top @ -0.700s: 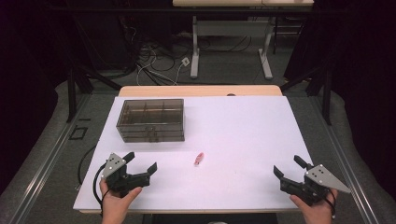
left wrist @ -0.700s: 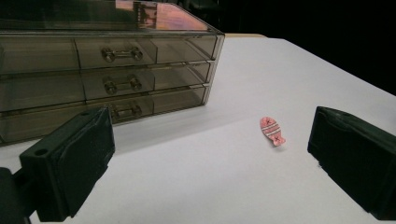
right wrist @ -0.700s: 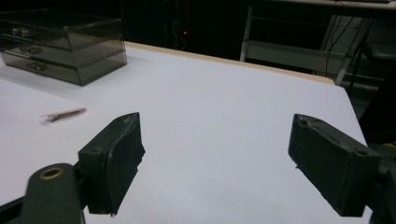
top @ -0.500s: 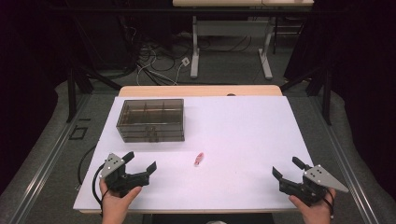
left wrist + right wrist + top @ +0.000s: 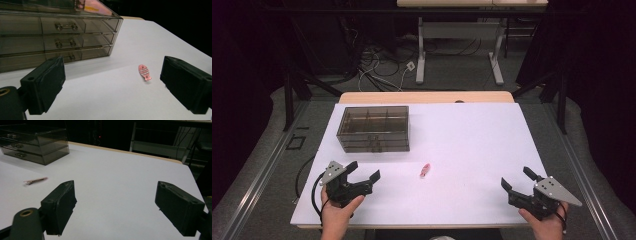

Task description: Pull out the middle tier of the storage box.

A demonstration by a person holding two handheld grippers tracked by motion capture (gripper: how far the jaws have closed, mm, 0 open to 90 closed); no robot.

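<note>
Both grippers sit low at my edge of the white table [image 5: 472, 130], one in each hand, and nothing is between the jaws of either. After them I take things from biggest to smallest. That table is a pale sheet with a wooden strip along its far edge, and most of its surface lies bare between my hands.

Next in size is the smoky see-through drawer box [image 5: 373, 128], standing at the far left of the table. From the left gripper view [image 5: 57, 32] I can see its three stacked drawers with small clear handles, all pushed in.

Then my left gripper [image 5: 362, 172], held near the left front corner, angled toward the middle of the table. Its jaws are spread wide, with only table between the pads. My right gripper [image 5: 517, 179] rests near the right front corner, jaws likewise spread apart and holding nothing.

Smallest is the pink fish-shaped clip [image 5: 425, 170], lying flat on the table, near the front of the drawer box but apart from it. It lies between my two grippers, closer to the left one, touching neither. In the left gripper view it lies [image 5: 144, 72] ahead of the jaws, toward the right one.
</note>
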